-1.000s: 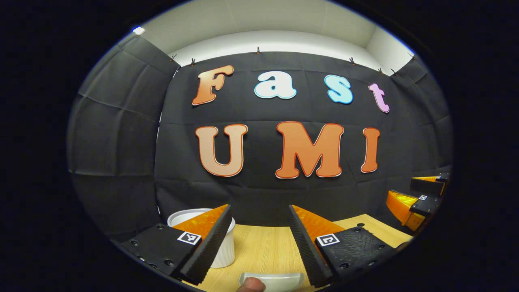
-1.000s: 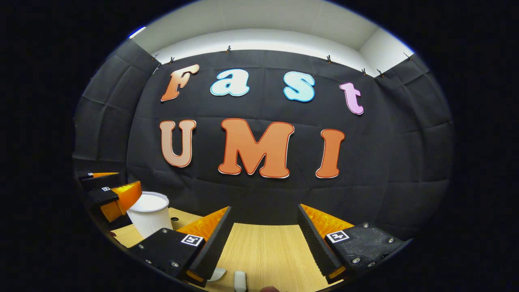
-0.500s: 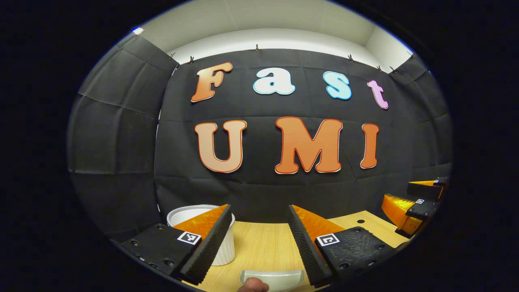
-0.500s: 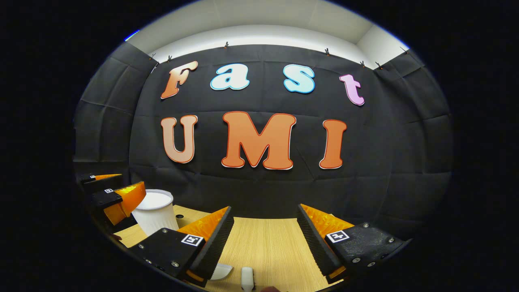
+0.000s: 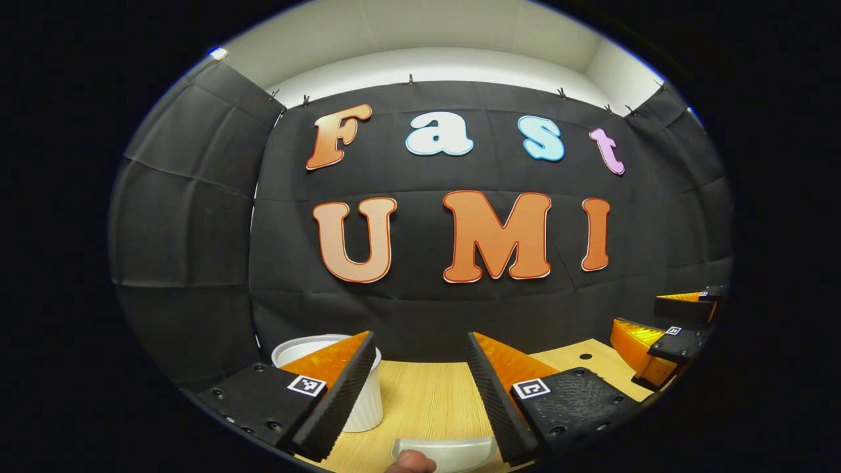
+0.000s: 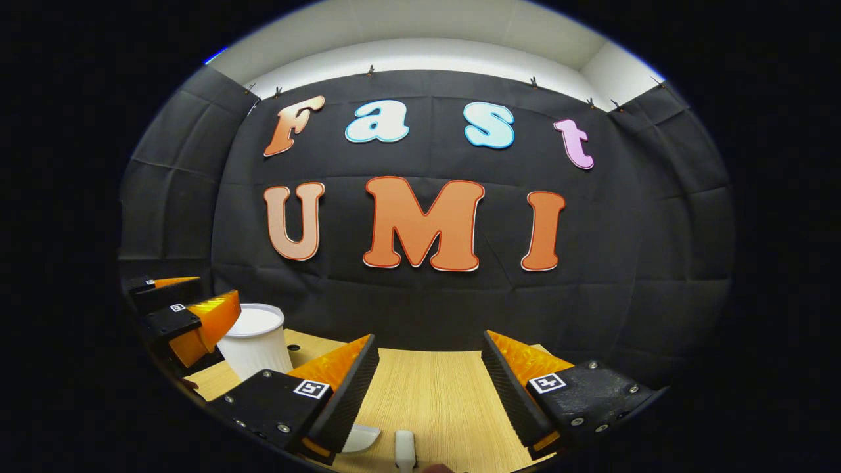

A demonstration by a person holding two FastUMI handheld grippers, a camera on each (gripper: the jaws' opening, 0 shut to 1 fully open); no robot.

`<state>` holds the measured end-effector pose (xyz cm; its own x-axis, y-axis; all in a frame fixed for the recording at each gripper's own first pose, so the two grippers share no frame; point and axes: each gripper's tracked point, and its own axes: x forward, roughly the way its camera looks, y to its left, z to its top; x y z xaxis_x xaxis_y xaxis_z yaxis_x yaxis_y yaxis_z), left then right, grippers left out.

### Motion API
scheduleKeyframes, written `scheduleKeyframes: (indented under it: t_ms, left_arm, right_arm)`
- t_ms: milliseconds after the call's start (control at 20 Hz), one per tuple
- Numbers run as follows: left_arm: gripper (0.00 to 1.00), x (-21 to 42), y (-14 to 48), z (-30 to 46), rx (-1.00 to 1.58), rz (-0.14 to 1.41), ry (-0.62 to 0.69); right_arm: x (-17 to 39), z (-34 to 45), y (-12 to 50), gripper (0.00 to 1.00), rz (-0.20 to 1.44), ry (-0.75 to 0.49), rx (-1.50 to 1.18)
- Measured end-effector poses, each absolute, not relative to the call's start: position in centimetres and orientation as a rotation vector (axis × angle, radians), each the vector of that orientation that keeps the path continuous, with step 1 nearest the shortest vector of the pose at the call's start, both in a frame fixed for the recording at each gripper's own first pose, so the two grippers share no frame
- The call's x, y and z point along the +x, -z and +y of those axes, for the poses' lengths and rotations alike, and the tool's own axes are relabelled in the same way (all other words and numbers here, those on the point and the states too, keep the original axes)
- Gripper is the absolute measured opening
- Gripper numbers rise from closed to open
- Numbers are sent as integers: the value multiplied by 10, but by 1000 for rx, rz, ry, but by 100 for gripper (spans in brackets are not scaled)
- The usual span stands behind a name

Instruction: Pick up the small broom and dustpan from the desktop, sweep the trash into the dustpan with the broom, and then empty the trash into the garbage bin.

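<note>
Had both the left gripper (image 5: 417, 374) and right gripper (image 6: 430, 378) hovering with fingers spread wide and empty above the wooden surface (image 6: 427, 394), dustpan (image 5: 447, 452) and broom handle (image 6: 405, 448) just below, white bin (image 6: 255, 341) off left, probably lining up grabs.

We see the left gripper (image 5: 417, 368) and right gripper (image 6: 427, 371) built alike: wedge-shaped fingers (image 5: 341, 387) with ribbed inner faces on black, screw-studded mounts. Each mount (image 6: 279, 407) carries a small square black-and-white marker. What may be a fingertip (image 5: 409, 462) shows at the left gripper view's blurred bottom edge.
</note>
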<state>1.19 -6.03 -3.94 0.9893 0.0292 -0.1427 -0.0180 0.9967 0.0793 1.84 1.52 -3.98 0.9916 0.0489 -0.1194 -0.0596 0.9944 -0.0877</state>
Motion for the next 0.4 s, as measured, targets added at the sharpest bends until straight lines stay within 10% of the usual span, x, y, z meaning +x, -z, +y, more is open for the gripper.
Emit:
scheduleKeyframes:
  t_ms: [400]
  left_arm:
    - [88, 10, 36, -63, 101, 146, -37]
  right_arm:
    - [23, 23, 42, 94, 127, -74, -95]
